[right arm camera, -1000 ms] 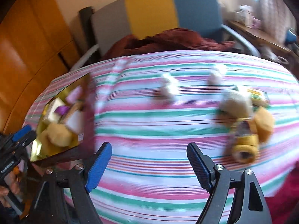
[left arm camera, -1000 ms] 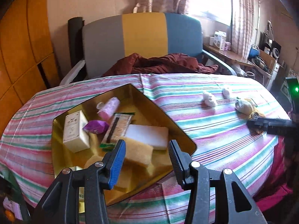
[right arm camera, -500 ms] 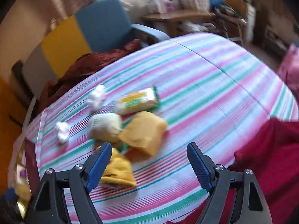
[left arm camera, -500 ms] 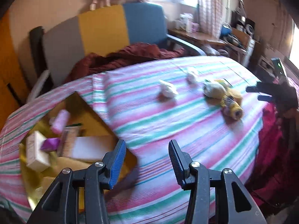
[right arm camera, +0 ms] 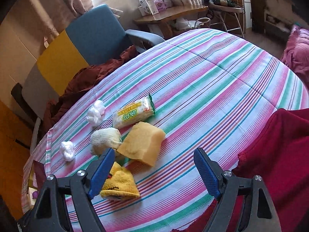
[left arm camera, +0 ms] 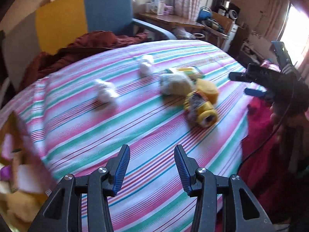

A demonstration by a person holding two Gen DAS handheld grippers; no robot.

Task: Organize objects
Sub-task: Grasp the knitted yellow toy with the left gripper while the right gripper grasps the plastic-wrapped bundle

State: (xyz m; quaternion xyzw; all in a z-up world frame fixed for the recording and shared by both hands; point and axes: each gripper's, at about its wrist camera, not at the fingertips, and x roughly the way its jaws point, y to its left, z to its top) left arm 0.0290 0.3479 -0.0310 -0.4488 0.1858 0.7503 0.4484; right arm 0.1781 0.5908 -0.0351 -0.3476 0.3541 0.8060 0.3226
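Observation:
Loose objects lie on the striped tablecloth (right arm camera: 212, 81): a yellow sponge (right arm camera: 142, 144), a yellow rolled sock (right arm camera: 119, 185), a cream sock ball (right arm camera: 104, 141), a green-and-white packet (right arm camera: 133, 114) and two white wads (right arm camera: 96, 113) (right arm camera: 67, 150). My right gripper (right arm camera: 152, 172) is open and empty, just above the sponge and sock. My left gripper (left arm camera: 151, 169) is open and empty over bare cloth, short of the blurred pile (left arm camera: 200, 106). The right gripper also shows in the left wrist view (left arm camera: 251, 83). The gold tray (left arm camera: 11, 174) sits at the left edge.
A blue, yellow and grey chair (right arm camera: 77, 46) with a maroon cloth (right arm camera: 87, 81) stands behind the table. A red cloth (right arm camera: 280, 154) hangs at the table's right edge. A cluttered wooden side table (right arm camera: 170, 11) is at the back.
Both grippers have swung right, away from the gold tray. The right one has closed in on the sponge and socks. The left now faces the loose pile. Both stay open.

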